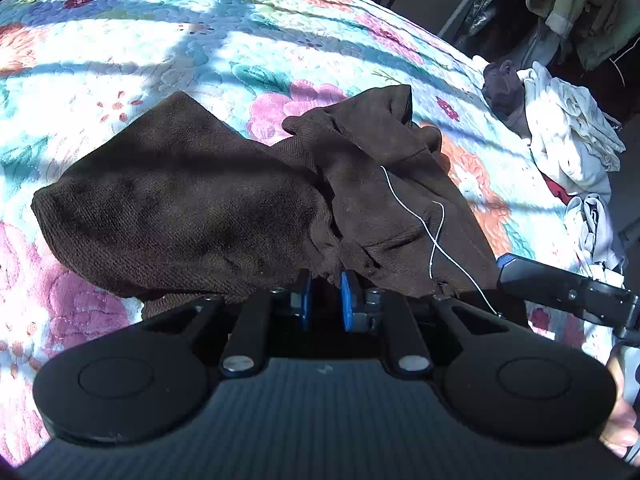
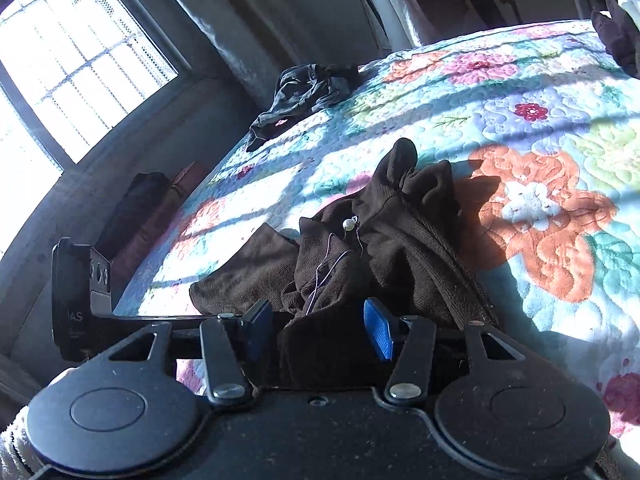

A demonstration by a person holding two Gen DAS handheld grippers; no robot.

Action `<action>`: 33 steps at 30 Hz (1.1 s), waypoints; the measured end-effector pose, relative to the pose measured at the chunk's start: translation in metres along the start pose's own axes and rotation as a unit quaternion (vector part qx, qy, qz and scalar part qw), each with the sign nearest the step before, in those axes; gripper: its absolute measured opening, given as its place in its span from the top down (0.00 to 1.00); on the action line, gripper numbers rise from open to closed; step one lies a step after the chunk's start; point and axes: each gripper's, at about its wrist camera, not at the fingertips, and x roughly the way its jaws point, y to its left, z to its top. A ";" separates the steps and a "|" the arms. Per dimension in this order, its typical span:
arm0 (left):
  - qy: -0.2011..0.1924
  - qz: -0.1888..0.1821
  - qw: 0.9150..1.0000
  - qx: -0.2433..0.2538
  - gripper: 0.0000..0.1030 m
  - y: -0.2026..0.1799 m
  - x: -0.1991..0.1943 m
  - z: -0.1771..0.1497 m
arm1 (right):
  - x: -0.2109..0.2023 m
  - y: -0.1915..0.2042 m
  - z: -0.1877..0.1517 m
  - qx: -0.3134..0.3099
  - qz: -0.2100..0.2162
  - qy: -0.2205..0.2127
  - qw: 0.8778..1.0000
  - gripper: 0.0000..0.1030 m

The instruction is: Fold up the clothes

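Note:
A dark brown knit garment point(image 1: 192, 208) lies bunched on the flowered quilt point(image 1: 240, 52), with a thin white thread point(image 1: 432, 224) across it. My left gripper point(image 1: 326, 280) has its blue pads close together, pinching the garment's near edge. In the right wrist view the same garment point(image 2: 400, 232) is heaped in front, with a white thread and a small bead point(image 2: 349, 224) on it. My right gripper point(image 2: 320, 316) is open, its blue pads point(image 2: 380, 328) wide apart with brown fabric lying between them. The right gripper's body point(image 1: 568, 292) shows at the right of the left wrist view.
A pile of white and dark clothes point(image 1: 560, 136) lies at the bed's right edge. A dark garment point(image 2: 304, 92) lies at the quilt's far corner. A window point(image 2: 72, 68) and wall stand to the left. Hanging clothes point(image 1: 580, 4) are beyond the bed.

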 end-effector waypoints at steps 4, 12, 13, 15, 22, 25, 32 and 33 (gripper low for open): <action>0.011 -0.020 0.999 -0.031 0.58 0.002 0.017 0.012 | 0.032 -0.002 0.004 0.006 -0.028 0.025 0.999 0.66; -0.139 0.152 0.975 0.079 0.96 -0.034 -0.035 -0.001 | 0.002 0.014 0.022 -0.045 -0.058 -0.079 0.994 0.91; -0.148 0.155 0.973 0.080 0.96 -0.034 -0.046 -0.001 | -0.005 0.017 0.025 -0.056 -0.066 -0.090 0.992 0.91; -0.138 0.157 0.976 0.068 0.96 -0.030 -0.056 0.005 | -0.011 0.023 0.031 -0.074 -0.075 -0.090 0.990 0.91; -0.197 0.215 0.956 0.003 0.96 0.007 -0.097 0.016 | 0.001 0.054 0.035 -0.121 -0.065 -0.078 0.987 0.91; -0.252 0.264 0.931 -0.026 0.96 0.024 -0.126 0.018 | 0.014 0.077 0.047 -0.181 -0.046 -0.078 0.979 0.91; -0.297 0.312 0.898 -0.092 0.95 0.054 -0.175 0.016 | 0.038 0.119 0.088 -0.240 -0.058 -0.150 0.957 0.91; -0.294 0.315 0.897 -0.098 0.95 0.058 -0.173 0.015 | 0.042 0.121 0.092 -0.237 -0.064 -0.157 0.957 0.91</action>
